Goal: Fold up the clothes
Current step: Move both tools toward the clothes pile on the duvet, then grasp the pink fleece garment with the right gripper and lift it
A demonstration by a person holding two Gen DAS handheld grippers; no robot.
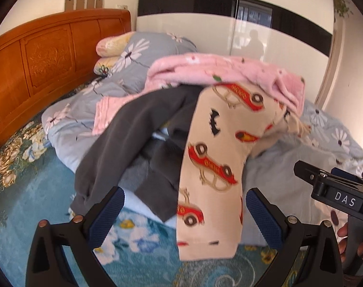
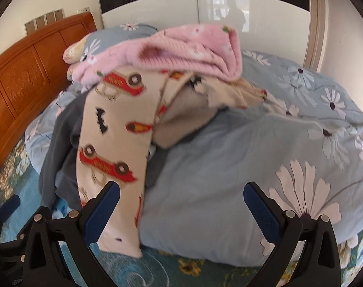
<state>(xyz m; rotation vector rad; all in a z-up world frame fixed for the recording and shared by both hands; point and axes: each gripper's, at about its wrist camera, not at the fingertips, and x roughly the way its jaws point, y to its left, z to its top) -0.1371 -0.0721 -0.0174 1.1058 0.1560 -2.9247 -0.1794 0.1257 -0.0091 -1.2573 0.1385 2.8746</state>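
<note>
Bedroom: wooden headboard [image 1: 38,55] at left, glossy white wardrobe doors [image 1: 205,35] with a black band behind, a person's dim reflection in them.
Bed surface: teal floral sheet [image 1: 33,191] in the foreground, under everything else.
Quilt: pale blue daisy-print quilt [image 2: 229,167] bunched into a mound across the middle and right of the bed.
Clothes heap: piled on top of the quilt mound, unfolded.
Top layer: pink fleece garment [image 1: 217,71] draped over the crest of the heap.
Middle layer: cream car-print garment [image 1: 212,167] with red cars and black bat shapes, partly under the pink one, one long leg or sleeve hanging down the front of the mound to the sheet.
Left layer: dark grey garment [image 1: 124,143] lying beside and partly under the car-print piece, sagging toward the sheet.
Left gripper [image 1: 184,217]: jaws spread wide, blue pads bare, gripping nothing; hanging end of the car-print garment lies between the fingers in view, contact not discernible.
Right gripper [image 2: 181,210]: jaws likewise spread wide, nothing clamped; left finger overlaps the lower edge of the car-print garment in view, quilt beyond the gap.
Cross-view: right gripper's black body, lettered DAS, at the right edge of the left wrist view, with a hand [image 1: 353,241] on its handle.
</note>
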